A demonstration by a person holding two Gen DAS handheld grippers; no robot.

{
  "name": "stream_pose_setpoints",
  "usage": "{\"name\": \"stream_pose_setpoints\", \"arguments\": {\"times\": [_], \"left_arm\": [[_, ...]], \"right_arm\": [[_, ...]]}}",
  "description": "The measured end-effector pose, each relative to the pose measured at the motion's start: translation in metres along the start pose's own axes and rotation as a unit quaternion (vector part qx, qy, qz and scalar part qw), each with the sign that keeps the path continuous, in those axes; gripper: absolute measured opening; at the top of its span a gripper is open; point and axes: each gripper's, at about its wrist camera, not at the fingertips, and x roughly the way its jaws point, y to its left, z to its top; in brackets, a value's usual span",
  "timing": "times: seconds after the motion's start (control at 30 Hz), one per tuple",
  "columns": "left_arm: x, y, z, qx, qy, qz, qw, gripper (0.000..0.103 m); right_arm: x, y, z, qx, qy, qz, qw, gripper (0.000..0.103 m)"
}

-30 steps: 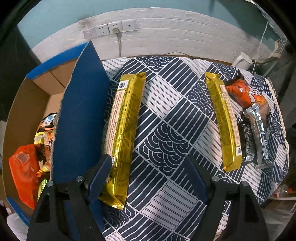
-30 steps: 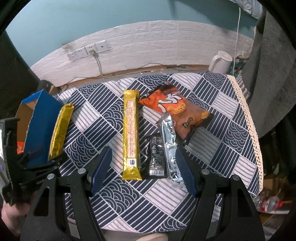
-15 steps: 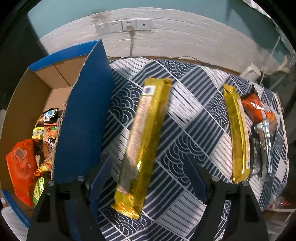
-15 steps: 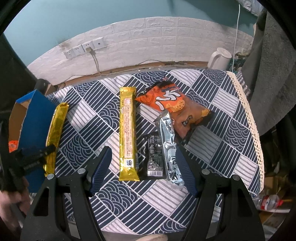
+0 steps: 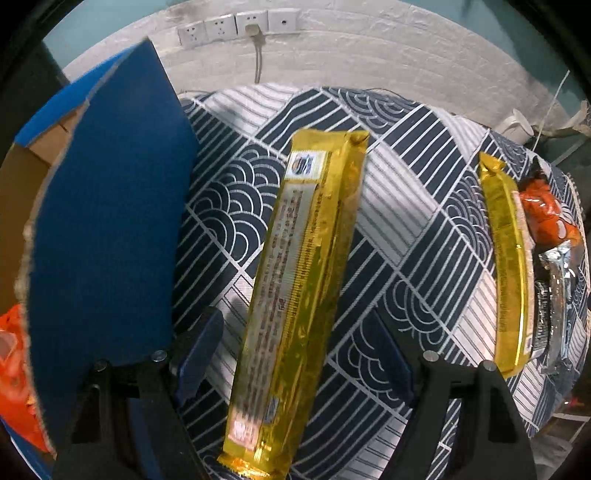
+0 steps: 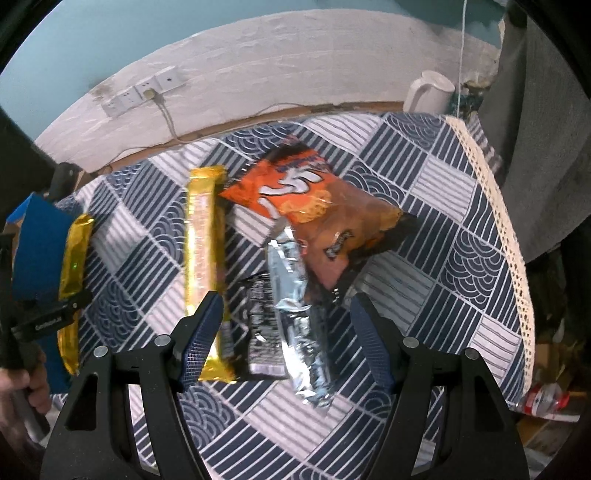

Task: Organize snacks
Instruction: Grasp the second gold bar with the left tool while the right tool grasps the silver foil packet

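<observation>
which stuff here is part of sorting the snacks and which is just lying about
Part of the job:
left gold bar
second gold bar
orange chip bag
silver packet
black packet
blue cardboard box
left gripper
right gripper

Just lying about:
white kettle
wall sockets
patterned tablecloth

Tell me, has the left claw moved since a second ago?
Yes. The left claw has come down and shifted right, away from the blue box flap; its open fingers now straddle the gold snack bar on the tablecloth.
</observation>
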Motion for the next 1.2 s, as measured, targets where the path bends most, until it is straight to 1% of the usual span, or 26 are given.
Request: {"name": "stream_pose_setpoints", "arguments": {"times": [0.1,0.2,0.3,0.4,0.47,0.5,0.53,0.57,0.63,0.73,0.87,1.2], "left_arm": [[0.007,0.001,0.0,-0.002,0.003,-0.006,1.0,0.082],[0.011,0.004,0.001,-0.009,0.0,-0.019,0.9998,0.082],[0.012,0.004,0.001,-0.011,-0.005,-0.023,0.9997,0.077],[0.008,-0.002,0.001,0.002,-0.016,-0.017,0.9997,0.066],[0.005,-0.006,0.002,0.007,-0.021,-0.013,0.9997,0.054],[0.003,-0.006,0.002,0.005,-0.025,-0.014,0.9996,0.05],[0.001,-0.006,0.004,0.001,-0.028,-0.016,0.9995,0.04],[0.0,-0.005,0.005,-0.003,-0.027,-0.021,0.9994,0.035],[0.0,-0.004,0.005,-0.009,-0.025,-0.024,0.9993,0.034],[-0.001,-0.002,0.004,-0.011,-0.028,-0.022,0.9993,0.033],[-0.01,0.004,-0.006,-0.015,-0.028,-0.019,0.9993,0.031],[-0.031,-0.003,-0.026,-0.011,-0.041,-0.02,0.9989,0.031]], "right_arm": [[0.014,-0.007,0.0,0.009,0.013,0.008,1.0,0.072],[0.026,-0.008,-0.002,0.005,0.023,0.004,1.0,0.072],[0.039,-0.006,-0.004,-0.003,0.033,0.0,0.999,0.072],[0.049,-0.005,-0.005,-0.01,0.035,-0.001,0.999,0.072],[0.054,-0.006,-0.007,-0.011,0.038,-0.004,0.999,0.071],[0.055,-0.006,-0.007,-0.01,0.039,-0.004,0.999,0.062],[0.056,-0.006,-0.008,-0.009,0.039,-0.006,0.999,0.05],[0.058,-0.007,-0.008,-0.008,0.042,-0.01,0.999,0.047],[0.058,-0.008,-0.008,-0.007,0.042,-0.007,0.999,0.034],[0.054,-0.004,-0.009,-0.016,0.036,-0.013,0.999,0.027],[0.045,0.002,-0.011,-0.028,0.028,-0.007,0.999,0.026],[0.013,0.011,-0.024,-0.038,0.007,0.006,0.999,0.025]]}}
